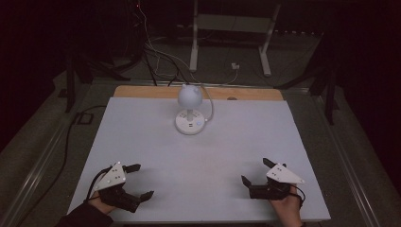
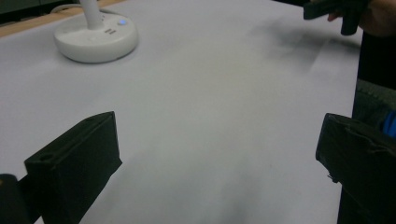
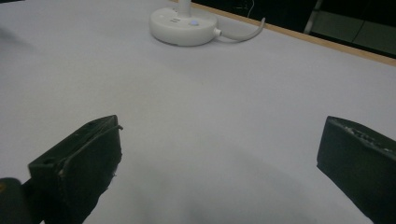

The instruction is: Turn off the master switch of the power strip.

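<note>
Nearest to us, our left gripper (image 1: 141, 180) sits low at the near left corner of the white table (image 1: 142, 137), jaws spread wide with nothing between them. Our right gripper (image 1: 256, 171) rests at the near right, jaws likewise apart and empty, pointing left and inward. Well away from both, at the far middle of the table, stands a small white desk lamp (image 1: 190, 105) on its round base (image 2: 95, 37), a cord (image 3: 243, 33) trailing from it.

Left gripper (image 1: 140, 180) and right gripper (image 1: 256, 171): black blocky jaws; grey three-cornered top plates with small screws; dark sleeve (image 1: 85, 216), lower left.
</note>
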Available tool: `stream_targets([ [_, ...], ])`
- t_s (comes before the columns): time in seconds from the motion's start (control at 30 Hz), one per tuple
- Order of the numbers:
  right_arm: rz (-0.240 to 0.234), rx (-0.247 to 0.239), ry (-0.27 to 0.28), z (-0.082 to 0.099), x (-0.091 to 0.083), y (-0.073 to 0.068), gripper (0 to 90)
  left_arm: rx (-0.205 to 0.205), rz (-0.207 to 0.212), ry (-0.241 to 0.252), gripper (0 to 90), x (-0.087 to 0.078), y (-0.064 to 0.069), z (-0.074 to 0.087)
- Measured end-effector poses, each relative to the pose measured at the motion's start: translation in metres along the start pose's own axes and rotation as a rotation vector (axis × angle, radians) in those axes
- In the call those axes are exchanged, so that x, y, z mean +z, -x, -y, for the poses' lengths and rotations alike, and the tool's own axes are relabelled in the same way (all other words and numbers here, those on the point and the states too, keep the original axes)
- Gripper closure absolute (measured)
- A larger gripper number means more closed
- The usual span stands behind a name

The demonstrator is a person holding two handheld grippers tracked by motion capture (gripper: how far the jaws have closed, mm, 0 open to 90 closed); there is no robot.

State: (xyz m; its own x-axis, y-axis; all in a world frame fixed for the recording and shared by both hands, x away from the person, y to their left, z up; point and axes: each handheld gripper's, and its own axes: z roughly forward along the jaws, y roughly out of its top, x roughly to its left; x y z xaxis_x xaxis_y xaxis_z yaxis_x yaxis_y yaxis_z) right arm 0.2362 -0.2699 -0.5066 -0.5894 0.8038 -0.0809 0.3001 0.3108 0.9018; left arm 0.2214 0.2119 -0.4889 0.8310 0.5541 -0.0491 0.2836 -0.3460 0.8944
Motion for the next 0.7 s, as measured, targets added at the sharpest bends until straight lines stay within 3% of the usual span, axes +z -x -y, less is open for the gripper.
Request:
stream_targets([
  [0.47, -0.009, 0.003, 0.006, 0.000, -0.001, 0.000, 0.0, 0.026, 0.021, -0.019, 0.3, 0.006, -0.003, -0.028],
  [0.7, -0.020, 0.001, 0.014, -0.001, -0.001, -0.001, 0.0, 0.024, 0.043, -0.033, 0.3, 0.021, -0.006, -0.039],
])
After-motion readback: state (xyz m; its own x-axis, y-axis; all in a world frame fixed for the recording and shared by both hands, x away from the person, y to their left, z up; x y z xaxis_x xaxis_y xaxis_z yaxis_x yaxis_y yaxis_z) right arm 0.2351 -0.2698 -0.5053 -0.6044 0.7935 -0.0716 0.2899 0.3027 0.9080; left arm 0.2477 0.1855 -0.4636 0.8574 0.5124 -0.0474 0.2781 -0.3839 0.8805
